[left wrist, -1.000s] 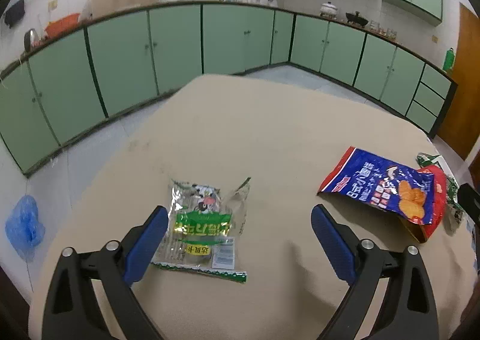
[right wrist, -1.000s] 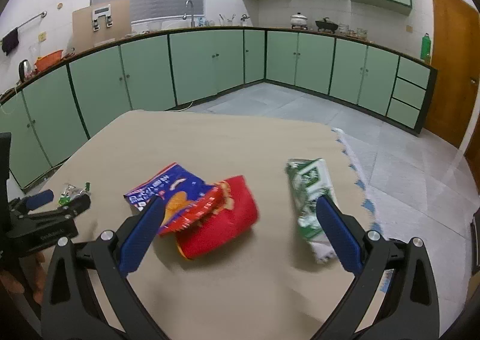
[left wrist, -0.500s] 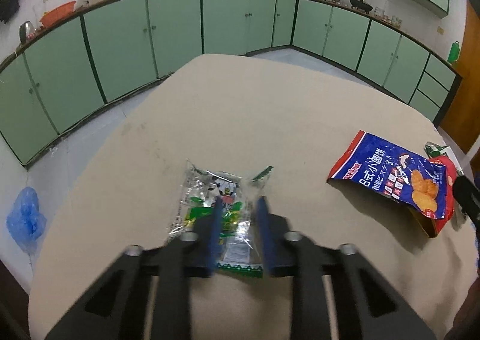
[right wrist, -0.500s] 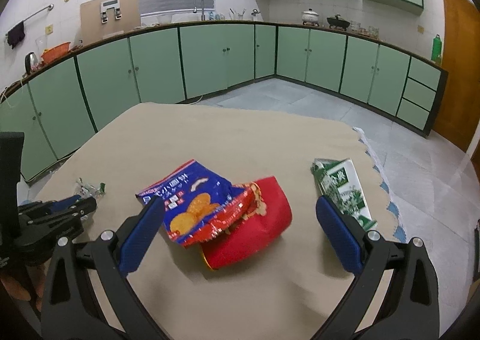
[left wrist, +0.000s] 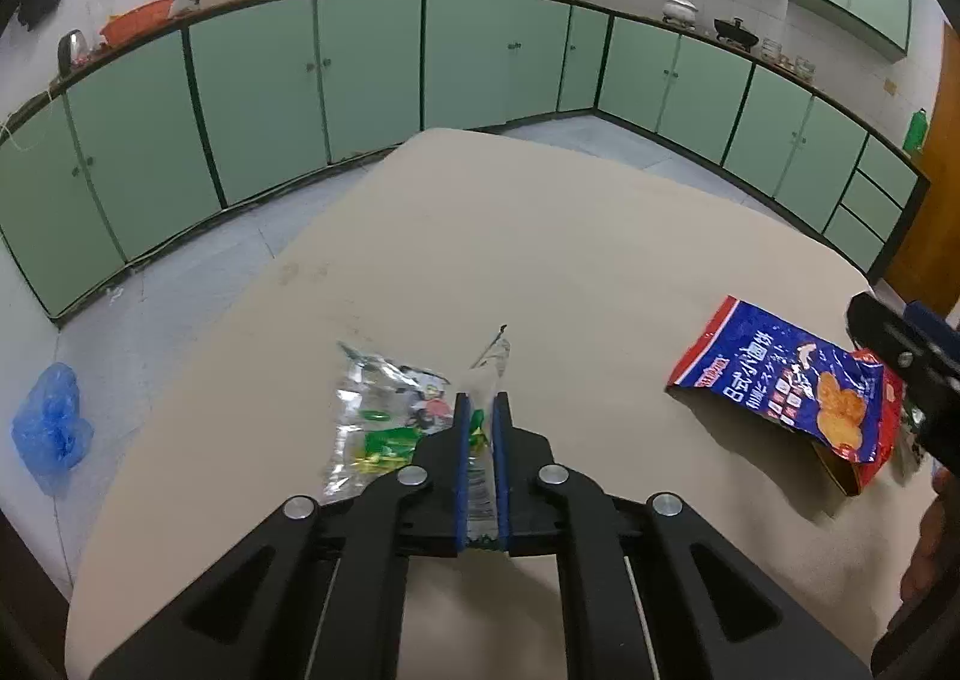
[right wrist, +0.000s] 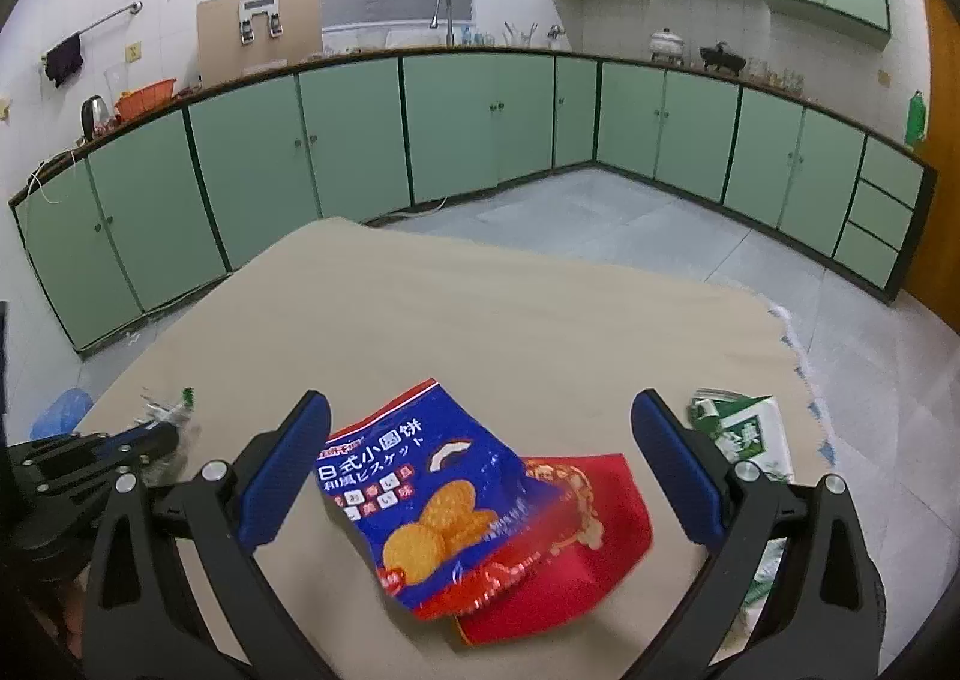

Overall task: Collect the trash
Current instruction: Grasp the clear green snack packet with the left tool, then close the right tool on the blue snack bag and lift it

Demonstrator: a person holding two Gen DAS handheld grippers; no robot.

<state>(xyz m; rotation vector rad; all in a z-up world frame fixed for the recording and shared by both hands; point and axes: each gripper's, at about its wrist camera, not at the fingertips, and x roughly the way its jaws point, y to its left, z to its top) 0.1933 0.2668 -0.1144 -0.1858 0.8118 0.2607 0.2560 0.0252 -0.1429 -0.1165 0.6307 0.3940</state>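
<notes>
A clear green-printed wrapper (left wrist: pixel 390 416) lies crumpled on the tan table (left wrist: pixel 510 236). My left gripper (left wrist: pixel 480 410) is shut on its right part, which stands up between the blue pads. A blue biscuit bag (right wrist: pixel 432 494) lies on a red bag (right wrist: pixel 576 554). My right gripper (right wrist: pixel 480 440) is open, its blue fingers on either side of the blue bag, just above it. A green and white packet (right wrist: pixel 750 440) lies right of the right finger. The blue bag also shows in the left wrist view (left wrist: pixel 780 380).
The table edge (right wrist: pixel 798 380) with its fringed cloth runs close on the right. A blue plastic bag (left wrist: pixel 51 428) lies on the tiled floor to the left. Green kitchen cabinets (left wrist: pixel 360 74) line the far walls.
My left gripper went from wide open to shut on the clear wrapper, which is now bunched and partly lifted. My right gripper moved forward over the blue and red bags, still open.
</notes>
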